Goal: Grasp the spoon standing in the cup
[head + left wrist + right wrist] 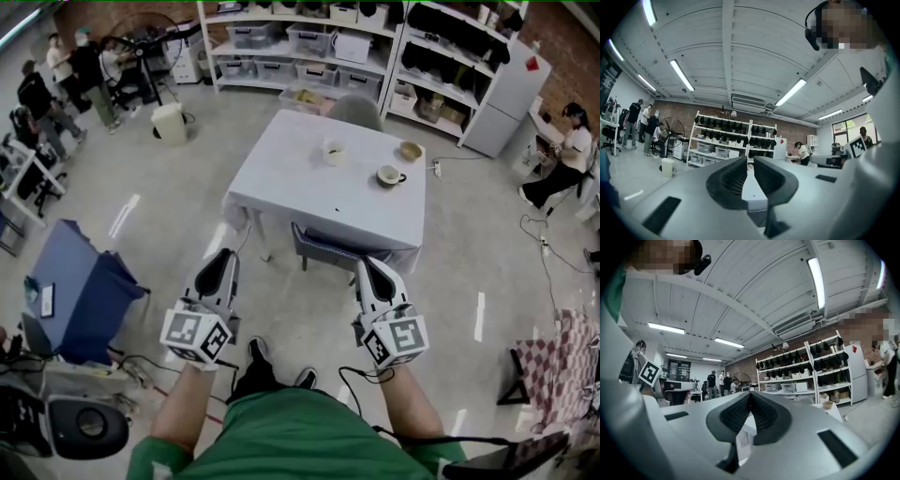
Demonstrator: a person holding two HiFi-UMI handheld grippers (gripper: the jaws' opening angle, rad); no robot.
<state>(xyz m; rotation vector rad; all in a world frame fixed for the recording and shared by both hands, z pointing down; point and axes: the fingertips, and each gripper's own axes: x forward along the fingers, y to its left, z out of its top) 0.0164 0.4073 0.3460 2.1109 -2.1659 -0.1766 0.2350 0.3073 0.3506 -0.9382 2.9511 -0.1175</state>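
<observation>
Head view: the cup [334, 152] sits on the white table [281, 183], well ahead of the left gripper [223, 256] and right gripper [367, 263], with a grey chair [323, 246] between. Its spoon is too small to see.
Left gripper view: jaws together, empty, with shelves [726, 136] beyond.
Right gripper view: jaws closed on nothing.

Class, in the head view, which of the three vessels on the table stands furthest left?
The white cup; the handled cup and tan bowl sit further right.

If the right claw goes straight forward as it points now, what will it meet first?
The right claw would likely meet the white table at its near edge first, beside the tucked-in chair; depth is unclear.
</observation>
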